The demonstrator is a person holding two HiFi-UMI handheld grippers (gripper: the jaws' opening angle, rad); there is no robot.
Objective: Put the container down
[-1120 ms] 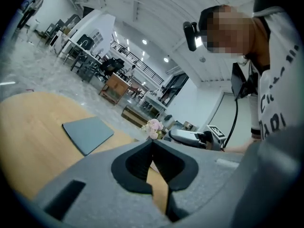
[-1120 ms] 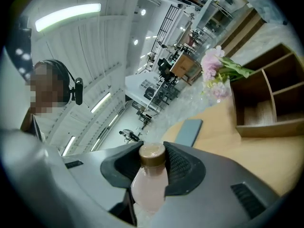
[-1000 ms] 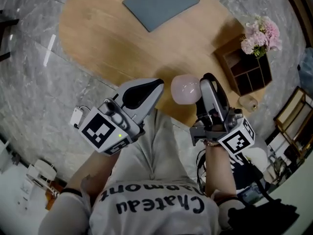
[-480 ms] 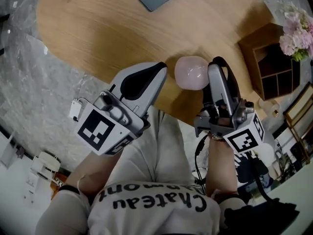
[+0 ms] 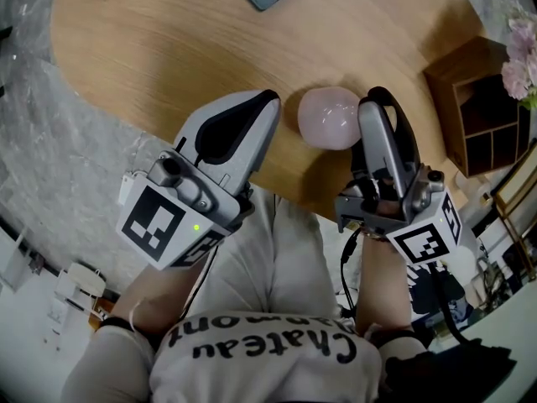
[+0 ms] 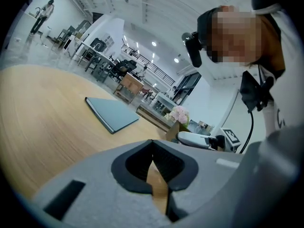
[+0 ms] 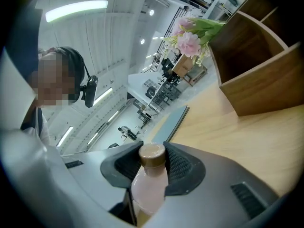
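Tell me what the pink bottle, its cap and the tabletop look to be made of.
Pink bottle: probably plastic, smooth and slightly translucent, with a soft sheen; frosted glass cannot be ruled out.
Cap: brown-gold with a dull shine, likely plastic or metal; the look leaves it open.
Tabletop: light wood or wood-look laminate, matte, with visible grain lines.

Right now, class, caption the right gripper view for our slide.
Right gripper clamps a pink, brown-capped container; wooden table and shelf beyond.
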